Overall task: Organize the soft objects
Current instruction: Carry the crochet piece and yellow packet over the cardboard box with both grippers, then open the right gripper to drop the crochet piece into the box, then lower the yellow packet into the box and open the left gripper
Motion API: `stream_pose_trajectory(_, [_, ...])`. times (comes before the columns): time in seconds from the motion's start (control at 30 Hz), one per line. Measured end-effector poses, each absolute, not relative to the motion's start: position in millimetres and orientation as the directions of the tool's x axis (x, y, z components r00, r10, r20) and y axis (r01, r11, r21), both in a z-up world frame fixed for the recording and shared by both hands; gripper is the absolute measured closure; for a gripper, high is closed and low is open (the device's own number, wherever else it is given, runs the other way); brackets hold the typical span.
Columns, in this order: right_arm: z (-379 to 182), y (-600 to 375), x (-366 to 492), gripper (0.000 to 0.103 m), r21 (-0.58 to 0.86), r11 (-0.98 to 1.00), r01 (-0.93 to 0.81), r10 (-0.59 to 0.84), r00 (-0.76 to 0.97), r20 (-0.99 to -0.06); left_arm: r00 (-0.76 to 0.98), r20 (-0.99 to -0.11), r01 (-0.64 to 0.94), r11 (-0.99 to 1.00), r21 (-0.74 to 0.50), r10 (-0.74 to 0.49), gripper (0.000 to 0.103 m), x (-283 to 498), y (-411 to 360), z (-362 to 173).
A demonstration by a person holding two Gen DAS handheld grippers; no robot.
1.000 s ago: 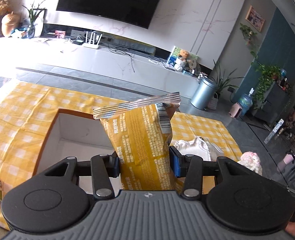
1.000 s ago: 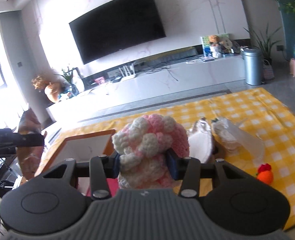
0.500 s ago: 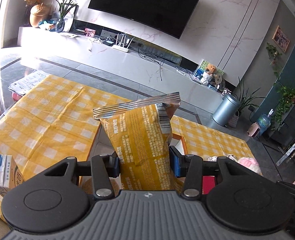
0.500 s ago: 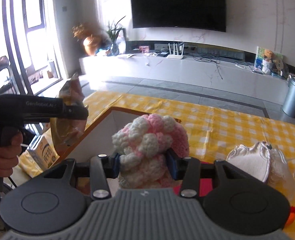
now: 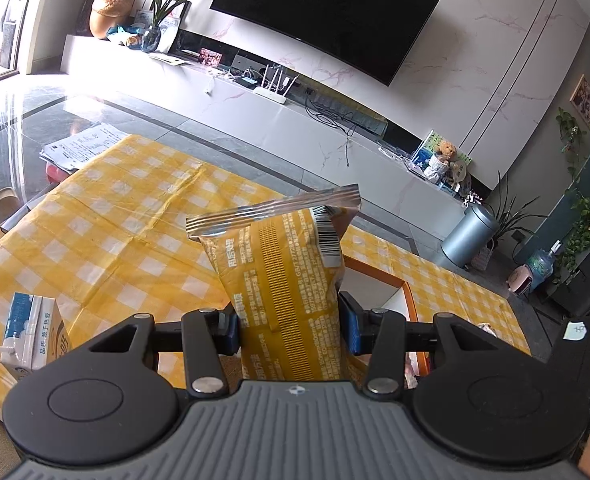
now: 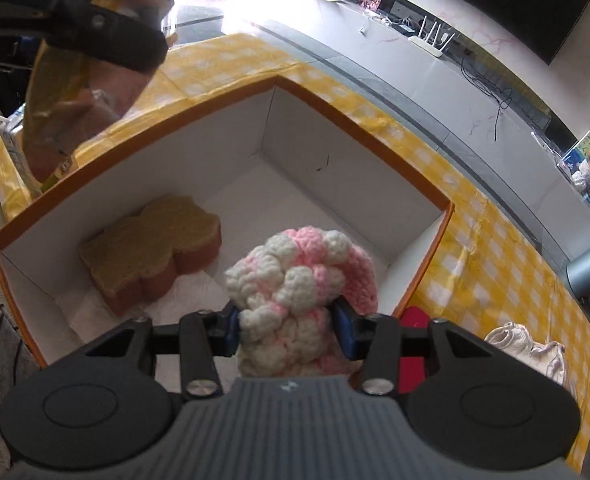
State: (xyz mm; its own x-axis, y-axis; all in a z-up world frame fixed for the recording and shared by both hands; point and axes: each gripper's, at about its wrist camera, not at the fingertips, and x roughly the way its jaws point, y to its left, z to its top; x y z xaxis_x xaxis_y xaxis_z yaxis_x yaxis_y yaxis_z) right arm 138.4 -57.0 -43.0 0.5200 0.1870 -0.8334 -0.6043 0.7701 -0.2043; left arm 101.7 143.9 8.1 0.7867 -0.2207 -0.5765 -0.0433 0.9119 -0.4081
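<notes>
My left gripper is shut on a yellow snack bag, held upright above the yellow checked tablecloth, left of the box. The bag also shows at the upper left of the right wrist view. My right gripper is shut on a pink and white crocheted toy, held above the open orange-rimmed white box. A brown bear-shaped sponge lies inside the box at its left.
A milk carton stands on the cloth at the left. A red object and a white cloth lie right of the box. Papers lie past the table's far left corner.
My left gripper has swung left with the snack bag, off the box. My right gripper has moved over the box and tilted down, so the box's inside now shows.
</notes>
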Motion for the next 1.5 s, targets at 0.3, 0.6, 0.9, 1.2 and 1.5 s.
stream_pose_trajectory(0.3, [-73.8,-27.9,166.5,0.058,-0.307,0.777,-0.55,0.07,0.56,-0.826,0.771,-0.598,-0.068,0.905,-0.419,-0.219,0.05,102.3,146.4,-0.9])
stream_pose_trajectory(0.6, [-106.6,-19.1,174.9,0.056,-0.346,0.761,-0.549,-0.026,0.508,-0.861,0.752,-0.625,-0.081,0.913,-0.401,-0.208,0.05,107.6,142.7,-8.7])
stream_pose_trajectory(0.9, [-91.7,-17.7,158.9,0.002,-0.379,0.712,-0.592,0.013,0.55,-0.835,0.751,-0.634,-0.105,0.915,-0.389,-0.183,0.05,105.0,145.9,-9.1])
stream_pose_trajectory(1.2, [-36.6,-61.5,129.3,0.002,-0.334,0.782,-0.527,0.176,0.7,-0.692,0.725,-0.665,-0.089,0.934,-0.347,-0.178,0.05,113.0,129.6,-16.7])
stream_pose_trajectory(1.5, [-18.5,-109.3,115.8,0.002,-0.364,0.857,-0.365,0.079,0.79,-0.608,0.637,-0.736,0.024,0.96,-0.278,-0.229,0.05,138.1,79.2,-36.1])
